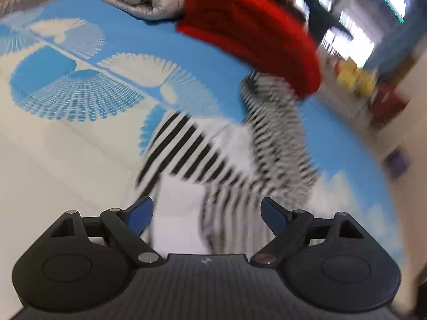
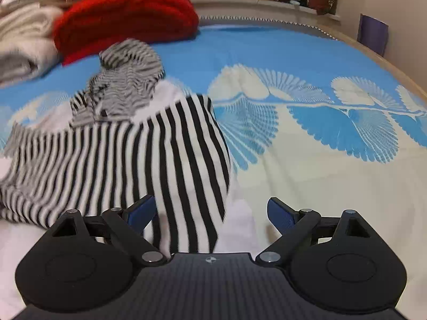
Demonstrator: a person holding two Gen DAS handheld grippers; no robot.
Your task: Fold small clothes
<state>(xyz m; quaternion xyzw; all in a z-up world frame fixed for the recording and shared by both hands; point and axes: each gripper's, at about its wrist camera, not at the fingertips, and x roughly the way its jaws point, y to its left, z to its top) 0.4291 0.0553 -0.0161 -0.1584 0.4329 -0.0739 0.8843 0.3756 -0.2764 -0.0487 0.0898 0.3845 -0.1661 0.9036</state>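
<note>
Both the left gripper (image 1: pixel 206 214) and right gripper (image 2: pixel 210 213), wide and empty, should pinch the striped garment (image 2: pixel 149 160) at its near corners before folding.

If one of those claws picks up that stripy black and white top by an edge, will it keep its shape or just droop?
Probably droop: the striped top already lies crumpled in soft folds on the bedspread, so it looks thin and floppy. It is likely light. Both the left gripper and right gripper are open, so nothing is gripped yet.

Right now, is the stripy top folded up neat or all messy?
Messy. The stripy top lies crumpled on the bed cover, one part bunched up behind, its edges uneven. Both grippers are open and hold nothing.
</note>
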